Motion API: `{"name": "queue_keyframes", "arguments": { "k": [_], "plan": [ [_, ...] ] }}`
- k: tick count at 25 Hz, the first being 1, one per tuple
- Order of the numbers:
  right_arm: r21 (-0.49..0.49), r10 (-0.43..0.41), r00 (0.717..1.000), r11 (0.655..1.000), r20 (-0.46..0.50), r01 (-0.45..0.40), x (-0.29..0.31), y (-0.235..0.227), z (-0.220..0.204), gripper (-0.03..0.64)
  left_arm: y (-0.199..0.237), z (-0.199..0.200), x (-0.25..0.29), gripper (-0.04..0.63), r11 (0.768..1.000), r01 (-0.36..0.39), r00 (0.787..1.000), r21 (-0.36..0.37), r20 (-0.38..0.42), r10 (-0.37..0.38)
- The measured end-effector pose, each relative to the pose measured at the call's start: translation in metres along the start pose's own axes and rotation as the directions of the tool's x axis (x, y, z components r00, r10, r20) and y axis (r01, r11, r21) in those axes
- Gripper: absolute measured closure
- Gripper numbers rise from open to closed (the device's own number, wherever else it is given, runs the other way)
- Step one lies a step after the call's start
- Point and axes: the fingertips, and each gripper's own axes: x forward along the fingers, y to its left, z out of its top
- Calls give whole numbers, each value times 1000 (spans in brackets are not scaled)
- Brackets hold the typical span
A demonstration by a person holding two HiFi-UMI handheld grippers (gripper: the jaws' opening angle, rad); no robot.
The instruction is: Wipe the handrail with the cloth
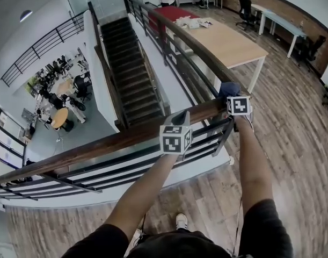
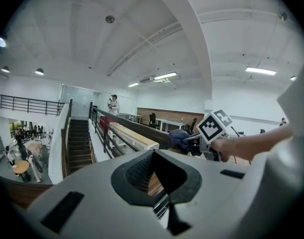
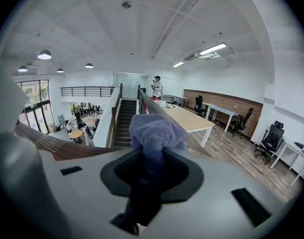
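**Item 1: blue-violet fleecy cloth** (image 3: 154, 128). Soft napped pile, bunched into a rounded wad w/ creases. A darker twisted tail runs back fr. the wad, down btwn the jaws toward the lens. In head view it is a small dark-blue lump right of ctr, at the corner where the rail turns, lying against the rail top.

**Item 2: dark brown wooden handrail** (image 1: 99, 147). Glossy, flat-topped, grain visible. One run crosses fr. lower left to right of ctr. A second run goes fr. that corner to upper ctr. Black metal bars (image 1: 226, 137) sit beneath.

**Item 3: right gripper** (image 1: 234, 98). Grey body, cube w/ black-white square markers. Jaws pinch the cloth's tail, and the wad sticks out past the tips. Positioned at the rail corner.

**Item 4: left gripper** (image 1: 179, 123). Same build. Jaws drawn together, nothing btwn them. Ctr of head view, over the rail's lower run, near the right gripper but apart. Contact w/ the rail is not clear.

**Surroundings:**
- Dark staircase (image 1: 126, 74), upper left of ctr.
- Long light-wood table w/ white legs (image 1: 228, 42), upper right, beyond the rail.
- Wood-plank floor (image 1: 292, 144), right side.
- Black office chairs (image 1: 247, 9), top right.
- Standing person (image 3: 156, 87), small, far along the rail.
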Motion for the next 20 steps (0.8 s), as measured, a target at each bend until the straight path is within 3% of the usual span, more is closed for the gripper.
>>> {"name": "queue_keyframes", "arguments": {
  "k": [8,12,15,20],
  "plan": [
    [48,-53,997,998,51,50,1,-16,-4,525,7,-5,-13,597,1000,15,1000,-16,17,-15],
    [14,-119,977,993,180,118,-21,3,6,525,30,-2,-37,597,1000,9,998,-12,61,-8],
    [-10,-44,948,999,315,49,-55,61,21,525,59,0,-46,597,996,-31,996,-84,83,38],
    [-4,123,909,991,398,-133,-114,195,-1,525,99,-9,-105,597,997,-63,981,-33,184,68]
  ]
}}
